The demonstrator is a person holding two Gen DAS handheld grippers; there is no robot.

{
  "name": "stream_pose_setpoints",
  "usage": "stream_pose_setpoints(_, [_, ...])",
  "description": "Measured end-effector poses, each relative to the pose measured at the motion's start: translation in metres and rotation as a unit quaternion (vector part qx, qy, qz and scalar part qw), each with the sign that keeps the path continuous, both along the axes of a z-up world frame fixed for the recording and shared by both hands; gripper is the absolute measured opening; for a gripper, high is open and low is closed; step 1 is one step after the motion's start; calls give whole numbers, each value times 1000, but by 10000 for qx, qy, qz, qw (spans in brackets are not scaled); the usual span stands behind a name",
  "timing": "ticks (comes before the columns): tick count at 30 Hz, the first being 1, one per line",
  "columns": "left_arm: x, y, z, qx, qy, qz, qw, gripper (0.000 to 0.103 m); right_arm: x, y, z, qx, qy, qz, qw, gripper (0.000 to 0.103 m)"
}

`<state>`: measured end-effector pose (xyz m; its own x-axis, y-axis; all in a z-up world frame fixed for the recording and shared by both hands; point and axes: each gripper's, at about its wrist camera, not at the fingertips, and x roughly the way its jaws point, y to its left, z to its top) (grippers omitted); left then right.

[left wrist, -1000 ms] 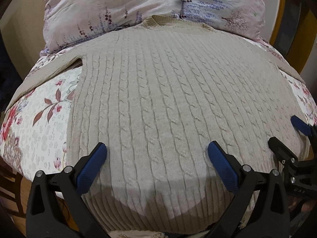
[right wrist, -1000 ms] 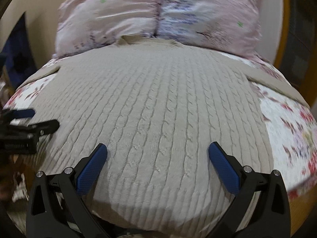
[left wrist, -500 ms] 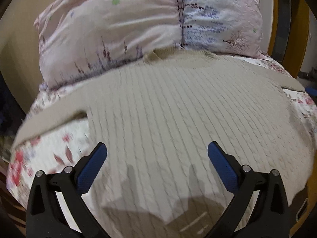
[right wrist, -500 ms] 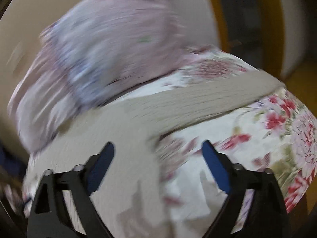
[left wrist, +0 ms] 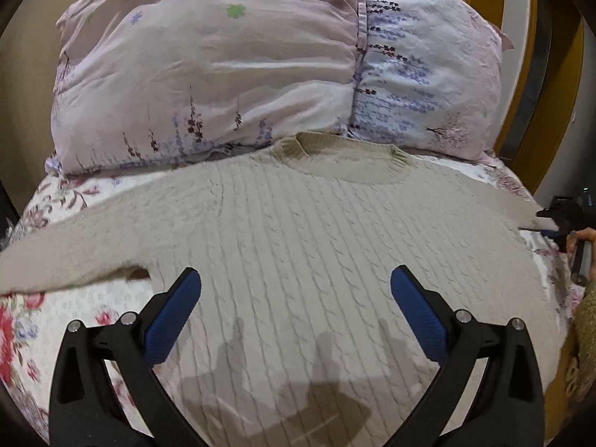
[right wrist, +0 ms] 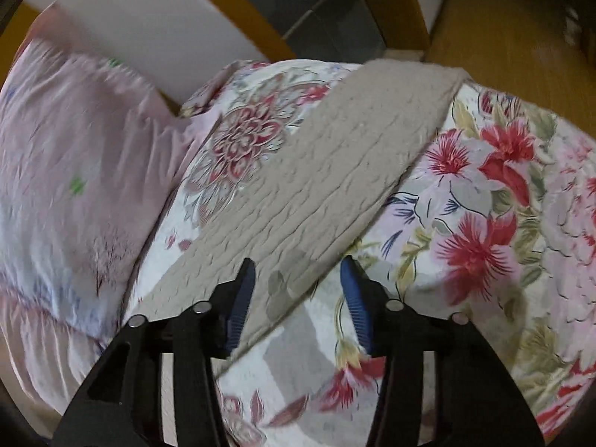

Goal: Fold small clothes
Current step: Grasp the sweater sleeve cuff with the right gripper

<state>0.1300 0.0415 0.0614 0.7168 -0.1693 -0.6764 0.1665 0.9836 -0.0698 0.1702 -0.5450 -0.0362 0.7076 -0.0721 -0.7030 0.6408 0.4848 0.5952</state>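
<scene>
A beige cable-knit sweater (left wrist: 316,246) lies flat, front up, on a floral bedspread (left wrist: 48,320), its collar toward the pillows. My left gripper (left wrist: 296,283) is open and empty, above the sweater's chest. In the right wrist view, my right gripper (right wrist: 298,279) is partly open and empty, straddling the lower edge of the sweater's right sleeve (right wrist: 335,171), which runs diagonally to the bed's edge. The right gripper also shows at the far right of the left wrist view (left wrist: 558,219).
Two pale floral pillows (left wrist: 260,70) stand behind the collar. A wooden bed frame (right wrist: 387,3) and wooden floor (right wrist: 503,33) lie beyond the sleeve's cuff. The bedspread (right wrist: 484,242) falls away at the right edge.
Both grippers have left the sweater's hem. The left moved up toward the chest. The right swung right to the sleeve and its jaws have narrowed.
</scene>
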Motion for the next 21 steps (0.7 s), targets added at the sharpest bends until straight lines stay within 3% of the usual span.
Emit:
stream_pose_setpoints(6, [18, -3, -6, 91, 99, -125, 9998, 101, -9, -14, -9, 227, -225, -419, 9986, 19])
stream_pose_setpoints(10, [28, -3, -11, -55, 210, -212, 9995, 101, -13, -17, -12, 184, -350, -495, 9980, 13])
stream_pose_setpoints(15, [38, 4, -17, -583, 327, -300, 9973, 101, -2, -4, 6, -613, -222, -242, 9976, 9])
stream_pose_setpoints(18, [38, 9, -17, -843, 183, -293, 9958, 101, 6, 20, 40, -1413, -482, 85, 9888, 9])
stream_pose_setpoints(21, [41, 11, -17, -889, 174, -296, 9954, 101, 14, 48, 68, -1823, -852, 573, 9779, 9])
